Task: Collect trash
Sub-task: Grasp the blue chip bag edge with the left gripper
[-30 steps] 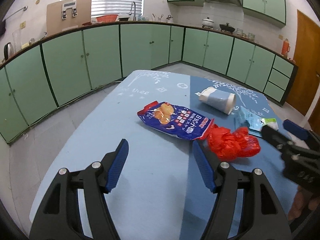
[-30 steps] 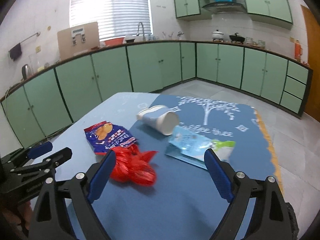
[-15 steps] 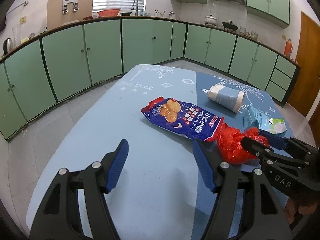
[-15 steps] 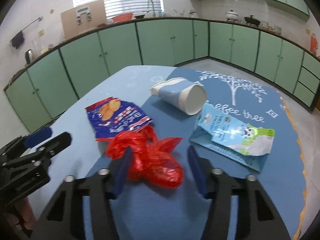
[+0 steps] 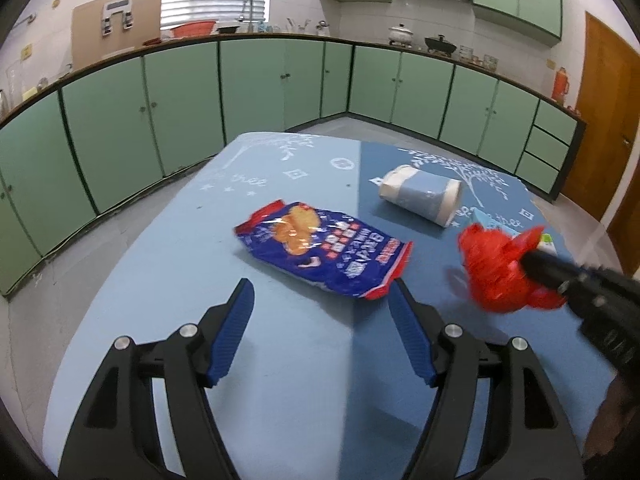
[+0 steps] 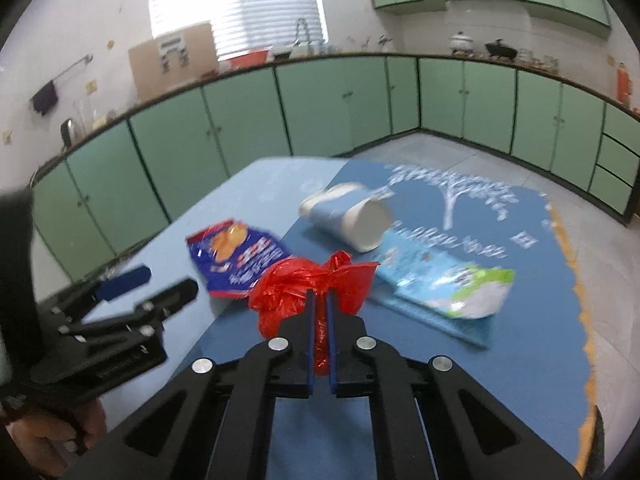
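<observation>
My right gripper (image 6: 319,294) is shut on a crumpled red plastic bag (image 6: 296,292), whose plastic is pinched between the blue pads. The left wrist view shows the same bag (image 5: 492,268) at the right, bunched on the tip of the right gripper (image 5: 536,260). A blue snack bag (image 5: 324,248) lies flat just beyond my left gripper (image 5: 320,285). That gripper's jaws are opening and nothing is between them. A blue and white paper cup (image 5: 420,196) lies on its side farther back. A light blue milk pouch (image 6: 444,280) lies to the right of the red bag.
The trash lies on a table with a blue patterned cloth (image 5: 280,360). Green kitchen cabinets (image 5: 180,100) run around the room beyond it. A hand (image 6: 48,436) holds the left gripper (image 6: 168,282) at the lower left of the right wrist view.
My right gripper moved in over the red bag and shut on it. The bag now sits to the right of the snack bag. My left gripper edged closer to the snack bag.
</observation>
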Demonstrator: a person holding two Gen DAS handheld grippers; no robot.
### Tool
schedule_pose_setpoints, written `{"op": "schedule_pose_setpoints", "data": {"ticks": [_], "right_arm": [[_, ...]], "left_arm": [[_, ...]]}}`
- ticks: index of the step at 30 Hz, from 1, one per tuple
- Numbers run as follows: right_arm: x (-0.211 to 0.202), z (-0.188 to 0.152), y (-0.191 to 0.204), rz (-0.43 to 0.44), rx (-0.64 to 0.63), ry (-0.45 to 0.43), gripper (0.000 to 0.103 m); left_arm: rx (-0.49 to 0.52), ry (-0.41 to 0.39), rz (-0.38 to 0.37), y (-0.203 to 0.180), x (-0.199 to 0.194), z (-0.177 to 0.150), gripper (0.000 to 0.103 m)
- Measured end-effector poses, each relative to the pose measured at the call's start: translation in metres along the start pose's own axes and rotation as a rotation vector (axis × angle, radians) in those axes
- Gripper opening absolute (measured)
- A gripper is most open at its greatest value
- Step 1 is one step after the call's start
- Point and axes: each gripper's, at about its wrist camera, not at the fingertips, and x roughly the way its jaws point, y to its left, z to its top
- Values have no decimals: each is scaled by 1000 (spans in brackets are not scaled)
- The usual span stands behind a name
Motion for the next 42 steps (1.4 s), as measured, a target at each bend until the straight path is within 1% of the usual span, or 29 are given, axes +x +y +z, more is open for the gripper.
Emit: {"op": "schedule_pose_setpoints", "data": {"ticks": [4,8,11,16,18,19,20,22,25,35,42], "right_arm": [[-13,5,-13,-22,15,-22,5],[-13,4,-19,-27,29,-19,5],[-9,3,-22,-27,38,-12,5],[-6,1,-26,-26,49,-5,5],[-5,0,-28,-27,54,0,5],[-3,0,-29,-29,57,3,5],[-2,-1,-30,-31,60,5,5],[-1,-3,-31,-32,66,10,5],[2,-4,-32,-35,69,17,5],[3,-7,-33,-38,72,23,5],[-5,-5,-38,-44,78,11,5]], "left_arm": [[8,16,-25,-13,9,2,69],[55,33,-15,-28,19,1,71],[81,61,-1,-34,29,2,71],[73,101,10,-35,43,6,71],[67,112,7,-34,46,7,64],[64,120,-1,-34,47,7,55],[62,130,-10,-33,49,7,43],[55,148,-26,-32,53,7,31],[38,154,-57,-29,55,7,7],[35,94,-96,-31,36,6,4],[22,80,-136,-28,6,-3,2]]}}
